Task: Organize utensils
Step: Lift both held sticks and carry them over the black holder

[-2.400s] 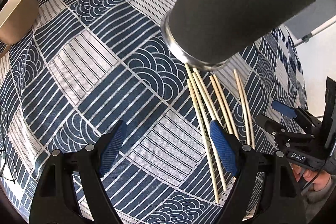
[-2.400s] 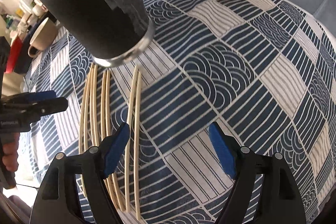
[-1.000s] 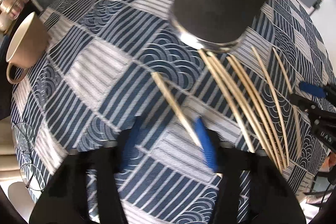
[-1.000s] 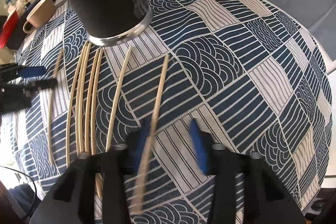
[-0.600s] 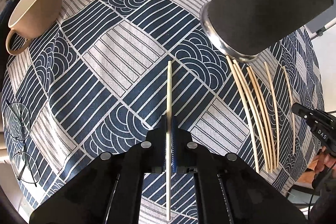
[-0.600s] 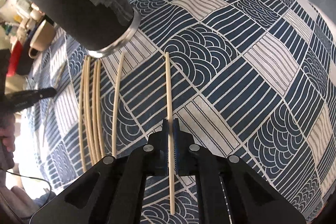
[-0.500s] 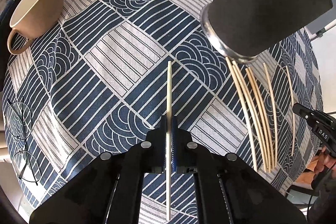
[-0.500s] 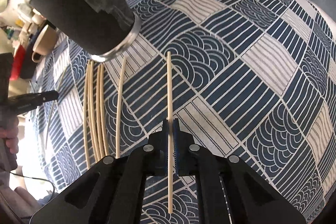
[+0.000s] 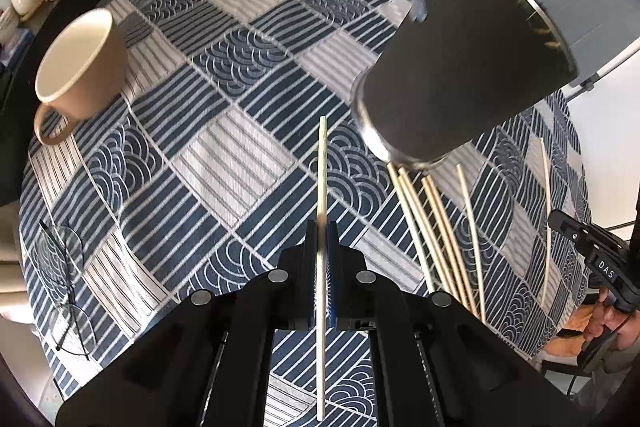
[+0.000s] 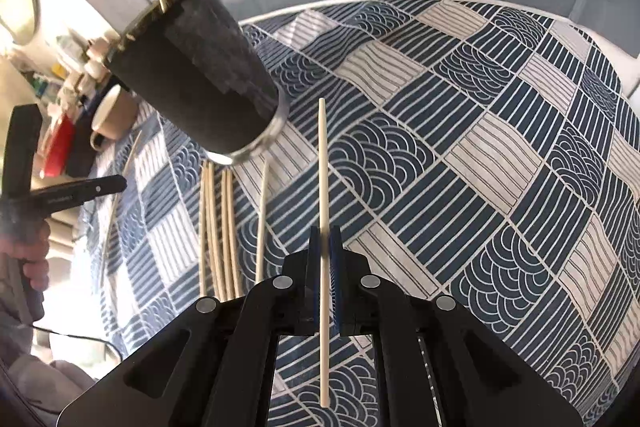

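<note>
My left gripper point(image 9: 321, 227) is shut on a pale chopstick point(image 9: 322, 171) and holds it above the cloth, pointing forward. My right gripper point(image 10: 325, 231) is shut on another chopstick point(image 10: 322, 167) the same way. A tall black tumbler point(image 9: 460, 67) with a metal base stands to the right in the left wrist view and shows at upper left in the right wrist view point(image 10: 200, 75); two chopstick tips stick out of its top. Several loose chopsticks point(image 9: 440, 227) lie on the cloth in front of the tumbler and show again in the right wrist view point(image 10: 220, 227).
A round table carries a blue-and-white patterned cloth point(image 9: 224, 163). A tan mug point(image 9: 76, 67) stands at far left. Eyeglasses point(image 9: 60, 267) lie near the left edge. The other hand-held gripper shows at the right edge point(image 9: 592, 263) and at the left edge point(image 10: 68, 199).
Both grippers went from open to shut, each on a chopstick, and have lifted. Both views now sit higher and show the tumbler's top with chopstick tips.
</note>
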